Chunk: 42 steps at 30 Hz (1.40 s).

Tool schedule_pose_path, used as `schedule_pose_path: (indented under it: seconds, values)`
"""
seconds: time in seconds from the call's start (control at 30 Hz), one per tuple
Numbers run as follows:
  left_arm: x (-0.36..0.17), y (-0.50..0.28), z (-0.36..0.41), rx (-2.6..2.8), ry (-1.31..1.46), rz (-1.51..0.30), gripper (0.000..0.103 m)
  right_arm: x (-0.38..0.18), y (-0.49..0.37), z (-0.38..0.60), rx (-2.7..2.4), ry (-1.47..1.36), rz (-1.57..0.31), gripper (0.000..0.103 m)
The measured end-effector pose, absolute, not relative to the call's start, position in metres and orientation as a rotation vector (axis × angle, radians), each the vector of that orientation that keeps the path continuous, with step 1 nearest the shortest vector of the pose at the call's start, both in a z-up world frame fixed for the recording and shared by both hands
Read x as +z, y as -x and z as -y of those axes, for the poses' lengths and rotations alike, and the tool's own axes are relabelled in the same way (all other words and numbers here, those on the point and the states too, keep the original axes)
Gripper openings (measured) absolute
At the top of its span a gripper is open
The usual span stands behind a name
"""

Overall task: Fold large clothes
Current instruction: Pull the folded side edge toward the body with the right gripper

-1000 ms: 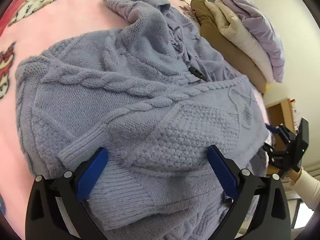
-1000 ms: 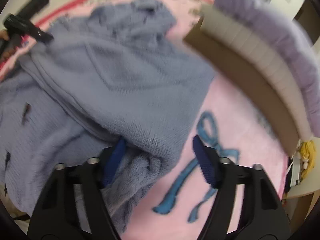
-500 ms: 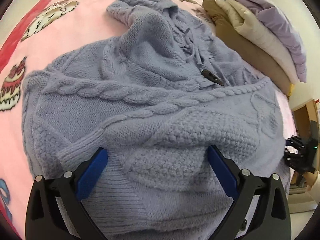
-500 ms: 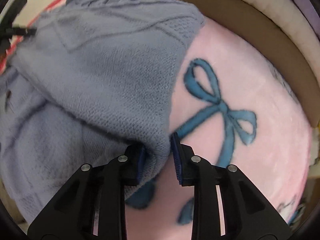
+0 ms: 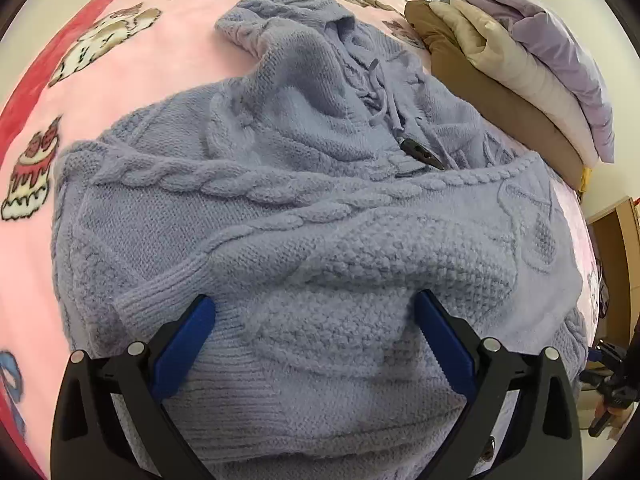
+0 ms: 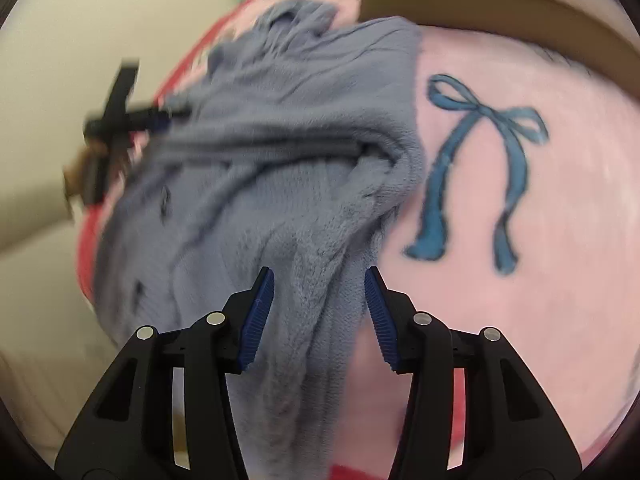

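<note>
Releasing: your right gripper (image 6: 318, 316) fingers are opening, the sweater (image 6: 280, 184) edge between them, running lower-centre to upper-left.
Left gripper (image 5: 316, 344): fingers spread, astride the hem.

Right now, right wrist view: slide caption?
Right gripper opening around bunched lavender sweater beside blue bow print on pink blanket.

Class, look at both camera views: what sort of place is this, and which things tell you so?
Most likely a bedroom: a knitted sweater lies on a pink printed blanket spread like a bed cover, beside stacked folded bedding.
</note>
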State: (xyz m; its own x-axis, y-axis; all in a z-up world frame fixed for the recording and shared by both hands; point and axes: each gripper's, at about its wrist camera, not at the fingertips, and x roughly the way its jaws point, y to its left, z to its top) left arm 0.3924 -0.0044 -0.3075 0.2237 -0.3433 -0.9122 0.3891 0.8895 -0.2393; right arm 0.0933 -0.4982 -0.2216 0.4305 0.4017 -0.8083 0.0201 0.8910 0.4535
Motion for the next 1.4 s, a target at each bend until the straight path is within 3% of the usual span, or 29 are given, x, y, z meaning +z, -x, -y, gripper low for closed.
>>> schedule_pose_path:
  seconds: [0.17,0.27,0.63,0.73,0.83,1.03,1.13,1.23,1.3,1.37,1.4]
  values:
    - [-0.309,-0.394,0.009,-0.506,-0.077,-1.252,0.098,-0.223,-0.081,0.523,0.209,-0.541,-1.072,0.045]
    - [-0.31,-0.394,0.01,-0.504,-0.09,-1.254,0.098,-0.237,-0.085,0.521,0.243,-0.543,-1.127,0.034]
    - [-0.311,-0.396,0.013,-0.495,-0.113,-1.259,0.098,-0.262,-0.107,0.494,0.321,-0.504,-1.235,0.032]
    - [-0.312,-0.397,0.015,-0.494,-0.12,-1.262,0.098,-0.261,-0.11,0.494,0.324,-0.502,-1.275,0.019]
    - [-0.313,-0.397,0.016,-0.493,-0.124,-1.263,0.098,-0.253,-0.112,0.507,0.355,-0.654,-1.27,0.012]
    - [-0.312,-0.396,0.016,-0.486,-0.127,-1.261,0.098,-0.231,-0.088,0.554,0.236,-0.606,-1.298,0.0]
    - [-0.312,-0.395,0.016,-0.489,-0.122,-1.252,0.098,-0.25,-0.069,0.578,0.127,-0.661,-1.345,0.001]
    - [-0.312,-0.395,0.015,-0.488,-0.122,-1.253,0.098,-0.241,-0.07,0.569,0.169,-0.597,-1.269,0.004]
    - [-0.312,-0.395,0.015,-0.488,-0.124,-1.251,0.098,-0.23,-0.082,0.546,0.249,-0.467,-1.249,0.012]
    - [-0.312,-0.395,0.015,-0.488,-0.125,-1.253,0.098,-0.231,-0.092,0.527,0.298,-0.357,-1.274,0.041]
    - [-0.312,-0.394,0.015,-0.487,-0.124,-1.254,0.098,-0.232,-0.095,0.52,0.325,-0.307,-1.285,0.042]
